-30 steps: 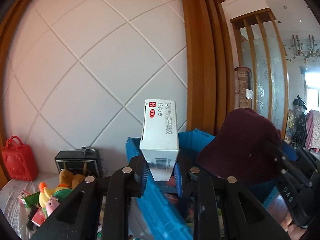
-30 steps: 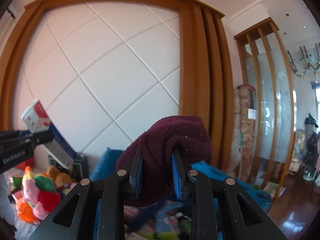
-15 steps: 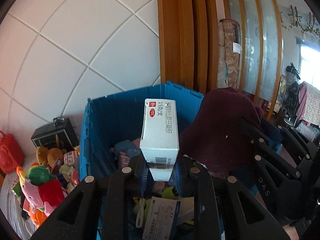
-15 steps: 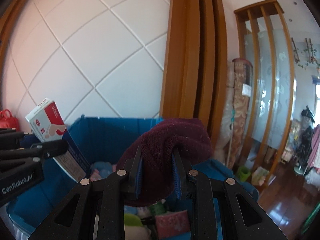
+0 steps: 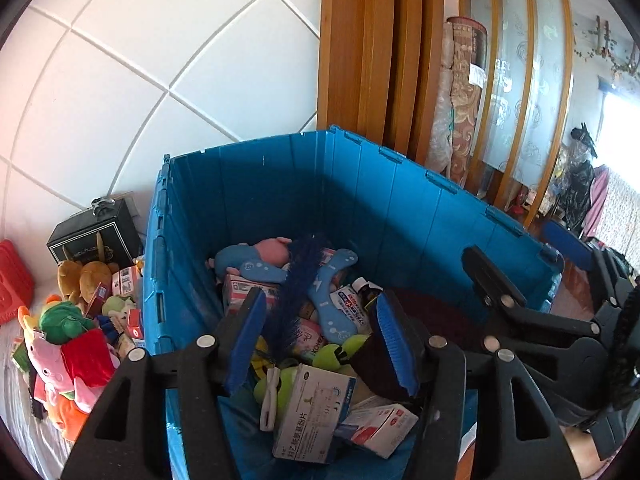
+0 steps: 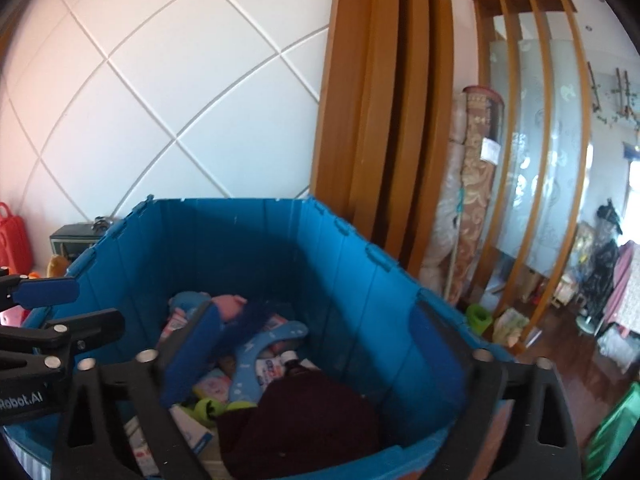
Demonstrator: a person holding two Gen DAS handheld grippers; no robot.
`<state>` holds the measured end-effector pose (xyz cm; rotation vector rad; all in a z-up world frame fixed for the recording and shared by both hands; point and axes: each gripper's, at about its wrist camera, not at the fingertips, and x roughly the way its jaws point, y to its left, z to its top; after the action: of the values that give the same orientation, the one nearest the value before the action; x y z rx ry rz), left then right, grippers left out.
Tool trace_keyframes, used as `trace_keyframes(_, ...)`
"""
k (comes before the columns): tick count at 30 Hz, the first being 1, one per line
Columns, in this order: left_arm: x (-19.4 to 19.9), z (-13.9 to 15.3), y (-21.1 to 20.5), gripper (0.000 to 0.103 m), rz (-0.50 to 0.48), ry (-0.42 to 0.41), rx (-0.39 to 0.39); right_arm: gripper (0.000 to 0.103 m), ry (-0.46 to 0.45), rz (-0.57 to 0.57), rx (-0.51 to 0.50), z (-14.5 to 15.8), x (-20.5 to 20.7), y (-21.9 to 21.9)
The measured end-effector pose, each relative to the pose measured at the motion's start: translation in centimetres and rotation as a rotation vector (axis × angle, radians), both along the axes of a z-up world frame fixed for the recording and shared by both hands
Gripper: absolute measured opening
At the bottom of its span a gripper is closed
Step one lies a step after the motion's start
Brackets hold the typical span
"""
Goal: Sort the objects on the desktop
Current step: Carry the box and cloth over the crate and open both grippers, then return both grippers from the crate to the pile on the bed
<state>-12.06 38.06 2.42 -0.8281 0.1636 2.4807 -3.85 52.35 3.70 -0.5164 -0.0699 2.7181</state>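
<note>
A blue plastic crate (image 5: 400,208) holds toys, medicine boxes and a bottle; it also shows in the right wrist view (image 6: 360,272). My left gripper (image 5: 320,344) hangs open and empty over the crate. A white medicine box (image 5: 376,424) lies in the crate below it, beside another box (image 5: 312,412). My right gripper (image 6: 316,356) is open and empty over the crate. The maroon knit hat (image 6: 304,424) lies in the crate under it, also seen in the left wrist view (image 5: 436,316).
Plush toys (image 5: 68,344) and small boxes are piled on the surface left of the crate, with a black box (image 5: 96,232) and a red bag (image 5: 12,284) behind. A white tiled wall and wooden frame stand behind the crate.
Both grippers tilted down over the crate and opened. The white medicine box dropped from the left gripper and the maroon hat dropped from the right gripper into the crate.
</note>
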Motion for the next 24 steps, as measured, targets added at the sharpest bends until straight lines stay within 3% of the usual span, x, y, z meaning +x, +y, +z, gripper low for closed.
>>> trace_keyframes(14, 1.6, 1.1, -3.8, 0.057, -0.004, 0.06, 0.06, 0.103, -0.026, -0.019, -0.009, 0.6, 0.9, -1.4)
trace_keyframes(24, 1.4, 0.5, -11.8, 0.057, 0.101, 0.069, 0.112, 0.103, -0.019, 0.124, -0.039, 0.8, 0.5, -6.9)
